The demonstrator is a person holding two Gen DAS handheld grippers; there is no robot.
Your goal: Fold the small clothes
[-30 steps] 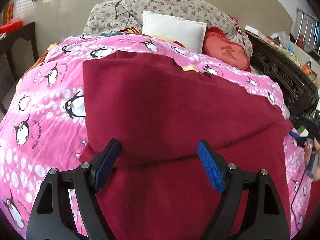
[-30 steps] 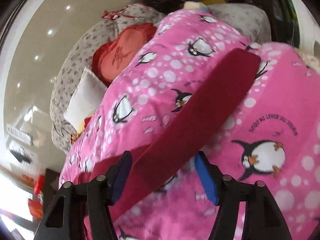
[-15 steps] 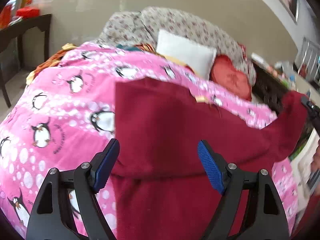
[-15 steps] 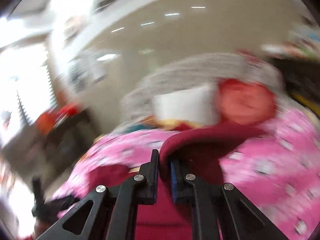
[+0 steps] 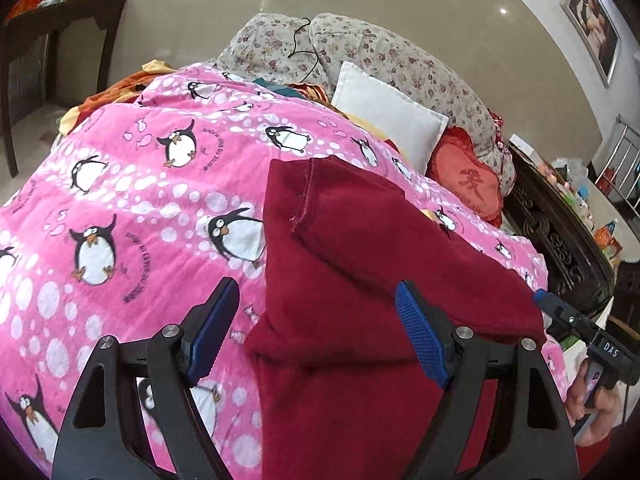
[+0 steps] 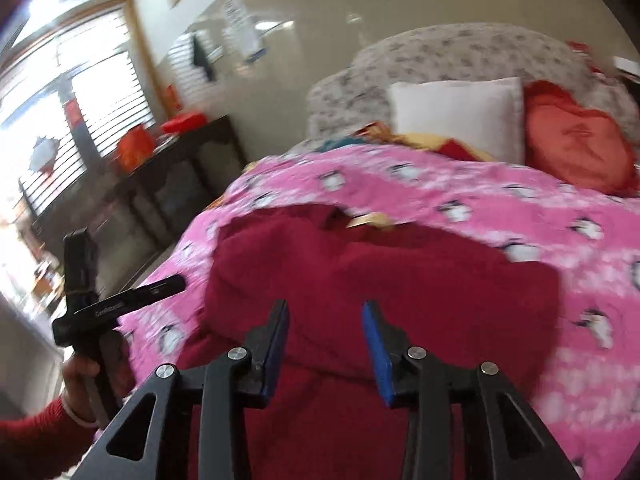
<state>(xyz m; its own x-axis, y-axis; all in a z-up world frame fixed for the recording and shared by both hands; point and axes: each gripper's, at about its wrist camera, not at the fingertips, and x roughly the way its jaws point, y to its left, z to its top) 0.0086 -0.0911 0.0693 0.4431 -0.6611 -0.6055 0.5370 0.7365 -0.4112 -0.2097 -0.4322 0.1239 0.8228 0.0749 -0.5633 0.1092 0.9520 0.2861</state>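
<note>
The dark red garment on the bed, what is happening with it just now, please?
A person with a gripper in each hand is folding the dark red garment on the pink penguin blanket. One side is already folded over. The right gripper has just been opening its jaws, and nothing is pinched between them. The left gripper hangs open above the cloth, holding nothing.

The pink penguin-print quilt [image 5: 132,208] lies bare from nine to eleven o'clock of the folded dark red fleece garment [image 5: 360,280]. At one o'clock, a white square pillow [image 5: 390,120] and red heart-shaped cushion [image 5: 468,180] block the way.
</note>
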